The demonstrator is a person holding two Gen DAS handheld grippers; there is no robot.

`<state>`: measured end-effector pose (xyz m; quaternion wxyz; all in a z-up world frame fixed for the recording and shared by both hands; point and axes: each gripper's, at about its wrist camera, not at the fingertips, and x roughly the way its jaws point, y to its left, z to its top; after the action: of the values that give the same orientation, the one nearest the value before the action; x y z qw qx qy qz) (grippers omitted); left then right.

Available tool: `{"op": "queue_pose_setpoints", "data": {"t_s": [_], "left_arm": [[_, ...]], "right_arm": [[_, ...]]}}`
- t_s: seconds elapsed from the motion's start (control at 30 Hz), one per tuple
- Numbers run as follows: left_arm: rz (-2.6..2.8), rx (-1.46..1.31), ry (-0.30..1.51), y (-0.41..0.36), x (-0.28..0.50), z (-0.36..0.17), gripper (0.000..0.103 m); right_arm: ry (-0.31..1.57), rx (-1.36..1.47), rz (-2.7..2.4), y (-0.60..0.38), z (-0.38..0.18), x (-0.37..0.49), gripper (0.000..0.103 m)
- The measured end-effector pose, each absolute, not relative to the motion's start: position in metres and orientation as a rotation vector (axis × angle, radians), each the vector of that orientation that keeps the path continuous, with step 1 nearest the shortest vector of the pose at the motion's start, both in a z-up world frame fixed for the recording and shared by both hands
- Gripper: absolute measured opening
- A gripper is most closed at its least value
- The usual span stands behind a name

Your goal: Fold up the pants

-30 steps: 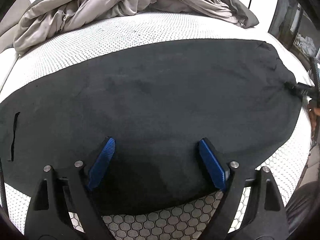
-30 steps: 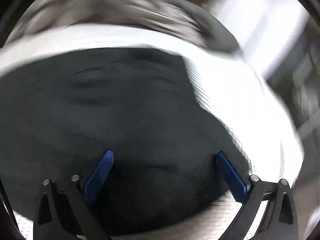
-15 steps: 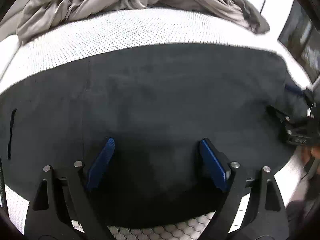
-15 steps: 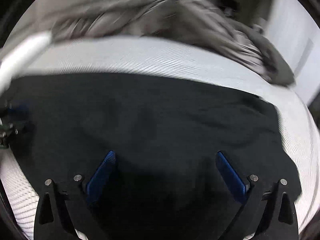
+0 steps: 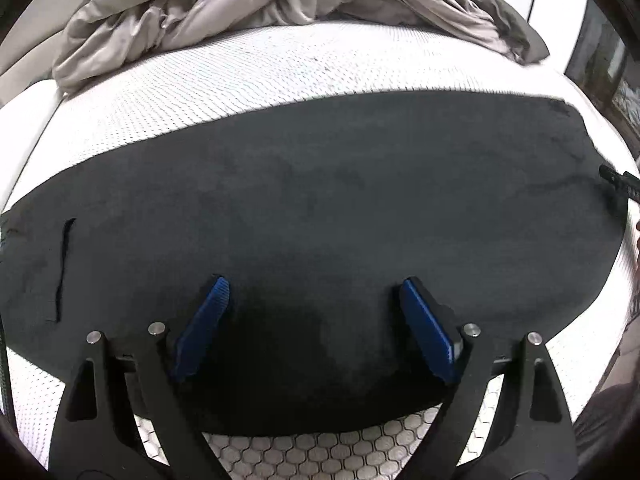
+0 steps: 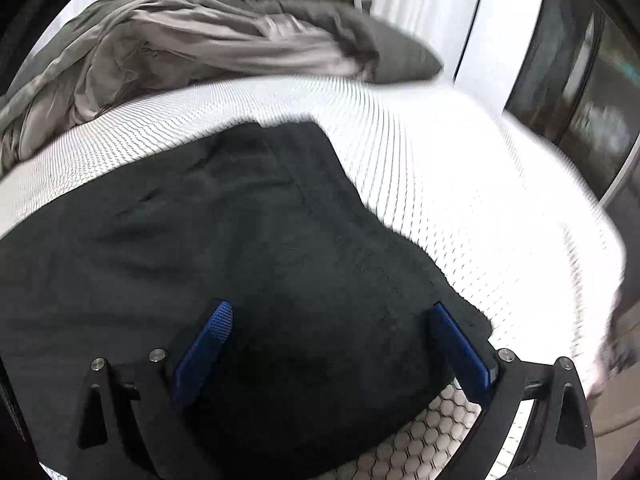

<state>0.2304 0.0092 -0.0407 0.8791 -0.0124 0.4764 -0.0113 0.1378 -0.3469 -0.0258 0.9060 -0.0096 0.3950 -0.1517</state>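
Dark grey pants (image 5: 320, 208) lie flat across the white honeycomb-patterned mattress (image 5: 248, 76), with a pocket slit near their left end. My left gripper (image 5: 312, 300) hovers over their near edge, blue pads wide apart and nothing between them. At the far right of the left wrist view, a black tip of the other gripper (image 5: 620, 184) shows by the pants' right end. In the right wrist view, my right gripper (image 6: 332, 320) stands open above the right end of the pants (image 6: 240, 240), empty, with the cloth's corner just beyond its right finger.
A crumpled beige-grey duvet (image 5: 248, 4) is heaped along the far side of the mattress, and it shows as the duvet (image 6: 180, 48) in the right wrist view too. Dark glass doors (image 6: 580, 80) stand to the right, beyond the bare mattress (image 6: 460, 184).
The right gripper swung left over the pants' middle, then back to their right end. The left view shifted slightly; both grippers stayed open.
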Motion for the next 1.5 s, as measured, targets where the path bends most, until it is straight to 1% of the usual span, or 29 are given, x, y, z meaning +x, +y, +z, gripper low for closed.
{"op": "queue_pose_setpoints", "data": {"t_s": [0.07,0.13,0.27,0.33,0.4,0.47,0.53,0.63,0.67,0.7,0.77,0.83,0.93,1.03,1.13,1.23,1.3,1.37,1.5], "left_arm": [[-0.015,-0.051,0.951,0.016,0.233,-0.030,0.087],[0.020,-0.088,0.932,0.025,0.242,-0.026,0.087],[0.042,-0.160,1.004,0.036,0.264,-0.041,0.087],[0.063,-0.118,1.040,0.034,0.270,-0.052,0.087],[0.056,-0.043,1.031,0.028,0.271,-0.055,0.088],[0.041,-0.023,1.027,0.027,0.269,-0.057,0.089],[0.031,-0.031,1.024,0.030,0.266,-0.057,0.089],[0.025,-0.028,1.029,0.032,0.264,-0.057,0.089],[0.024,-0.024,1.030,0.032,0.264,-0.056,0.089],[0.029,-0.016,1.031,0.032,0.264,-0.056,0.089],[0.041,-0.011,1.029,0.028,0.261,-0.054,0.089],[0.046,-0.028,1.024,0.023,0.253,-0.049,0.089],[-0.079,-0.067,0.982,0.011,0.237,-0.037,0.089],[-0.167,-0.002,1.008,-0.008,0.228,-0.042,0.089],[-0.132,0.063,1.026,-0.011,0.225,-0.052,0.091],[-0.112,0.041,1.028,-0.008,0.225,-0.047,0.091],[-0.098,0.035,0.997,-0.014,0.224,-0.039,0.091],[-0.134,0.005,0.962,-0.025,0.220,-0.032,0.091],[-0.240,-0.019,0.918,-0.065,0.220,-0.021,0.091]], "right_arm": [[0.764,-0.050,-0.205,-0.317,-0.013,0.138,0.100],[0.760,-0.057,-0.098,-0.290,-0.008,0.145,0.100],[0.804,-0.144,0.102,-0.206,-0.013,0.180,0.100],[0.834,-0.198,0.152,-0.168,-0.022,0.180,0.100],[0.873,-0.227,0.180,-0.148,-0.027,0.197,0.100],[0.900,-0.273,0.162,-0.160,-0.041,0.210,0.100],[0.911,-0.288,0.016,-0.205,-0.049,0.227,0.101],[0.920,-0.098,-0.266,-0.304,-0.050,0.233,0.100],[0.931,-0.014,-0.294,-0.332,-0.052,0.230,0.099],[0.928,0.011,-0.300,-0.344,-0.051,0.227,0.099],[0.904,-0.036,-0.280,-0.340,-0.046,0.221,0.100],[0.879,-0.157,-0.262,-0.317,-0.037,0.212,0.100],[0.842,-0.198,-0.077,-0.275,-0.025,0.189,0.100],[0.882,-0.260,0.060,-0.249,-0.038,0.179,0.100],[0.900,-0.314,-0.006,-0.269,-0.058,0.173,0.101],[0.888,-0.244,-0.160,-0.328,-0.054,0.162,0.101],[0.874,-0.144,-0.252,-0.362,-0.052,0.161,0.101],[0.874,0.077,-0.254,-0.393,-0.044,0.152,0.101],[0.794,0.485,-0.088,-0.431,-0.038,0.120,0.101]]}}
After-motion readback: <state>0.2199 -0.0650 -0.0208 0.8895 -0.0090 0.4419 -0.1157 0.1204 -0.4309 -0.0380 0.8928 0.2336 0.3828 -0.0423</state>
